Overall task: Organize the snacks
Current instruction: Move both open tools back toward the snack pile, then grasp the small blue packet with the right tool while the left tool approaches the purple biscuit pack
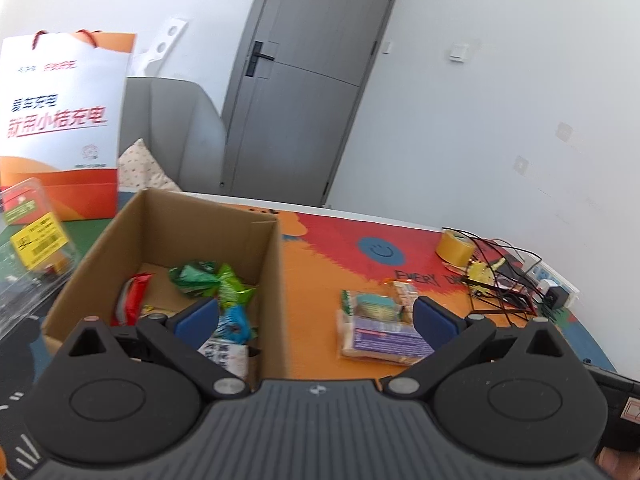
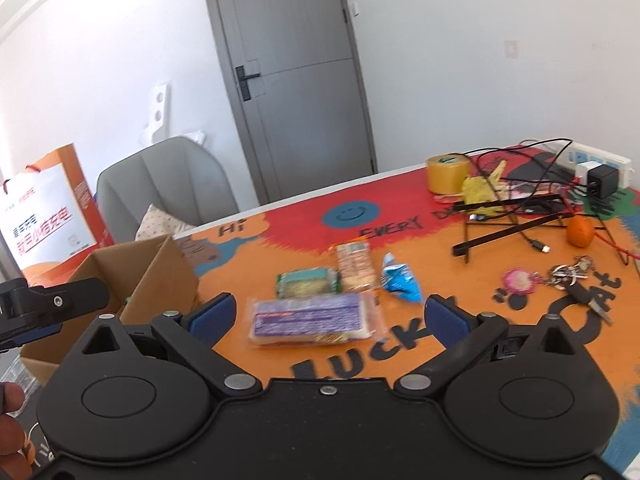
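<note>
My left camera alone looks down into the cardboard box point(image 1: 160, 240), which stands open on the colourful mat point(image 1: 340, 248) just left of the loose snacks; my right camera catches only the box's near corner and none of its contents. Inside lie crumpled green packets point(image 1: 212, 280), a red wrapper point(image 1: 134, 296), a small blue packet point(image 1: 236, 322) and a white packet with dark print point(image 1: 224, 354) that is too blurred to read. The right view alone shows the mat's lettering, "Hi", "EVERY", "LUCK" and part of "Cat", plus an orange fruit point(image 2: 581, 231), a bunch of keys point(image 2: 568, 276) and a blue snack pouch point(image 2: 400, 280) lying on the mat. Behind the box stands a white and orange paper bag point(image 1: 60, 120) with red Chinese print. The snacks not yet boxed lie on the orange part of the mat: a long purple-labelled cracker pack point(image 2: 312, 318), with a green-edged biscuit pack point(image 2: 306, 282) and a clear wafer pack point(image 2: 354, 266) just beyond it. A roll of yellow tape point(image 2: 446, 172) sits by tangled cables at the far edge. My left gripper point(image 1: 316, 312) hovers wide open over the box's right wall, holding nothing; my right gripper point(image 2: 330, 312) is also spread wide and empty, above the purple pack.
</note>
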The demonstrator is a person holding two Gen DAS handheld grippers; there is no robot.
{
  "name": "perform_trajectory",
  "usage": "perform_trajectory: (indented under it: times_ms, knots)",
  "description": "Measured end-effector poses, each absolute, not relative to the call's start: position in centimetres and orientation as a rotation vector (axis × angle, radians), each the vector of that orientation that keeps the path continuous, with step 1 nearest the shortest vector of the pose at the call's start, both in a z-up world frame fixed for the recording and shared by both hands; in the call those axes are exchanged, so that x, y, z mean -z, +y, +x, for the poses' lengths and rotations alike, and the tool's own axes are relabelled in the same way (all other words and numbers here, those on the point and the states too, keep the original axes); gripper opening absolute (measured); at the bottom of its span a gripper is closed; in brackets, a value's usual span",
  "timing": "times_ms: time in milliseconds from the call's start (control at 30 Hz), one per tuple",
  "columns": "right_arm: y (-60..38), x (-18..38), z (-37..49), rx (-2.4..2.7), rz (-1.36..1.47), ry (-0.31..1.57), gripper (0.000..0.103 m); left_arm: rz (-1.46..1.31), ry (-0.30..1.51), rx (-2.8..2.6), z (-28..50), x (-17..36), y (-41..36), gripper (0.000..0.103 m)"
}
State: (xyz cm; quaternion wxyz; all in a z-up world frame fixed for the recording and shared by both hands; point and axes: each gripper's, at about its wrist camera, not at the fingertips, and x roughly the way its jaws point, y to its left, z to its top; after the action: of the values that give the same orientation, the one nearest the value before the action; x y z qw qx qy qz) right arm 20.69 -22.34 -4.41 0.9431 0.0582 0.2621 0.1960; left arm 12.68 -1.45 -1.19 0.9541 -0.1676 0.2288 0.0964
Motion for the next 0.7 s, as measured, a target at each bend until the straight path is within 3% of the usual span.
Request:
perform_trajectory:
  times_ms: [367, 700]
  knots:
    - [-25.8, 5.4, 22.3, -0.35, 0.176, 0.551, 0.073, -0.293, 0.466, -0.143, 15.5, 1.1, -4.5, 0.098]
    - [-27.9, 6.6, 24.2, -0.313, 0.209, 0.583, 0.064, -0.289, 0.501, -0.117, 19.0, 2.1, -6.1, 0.085]
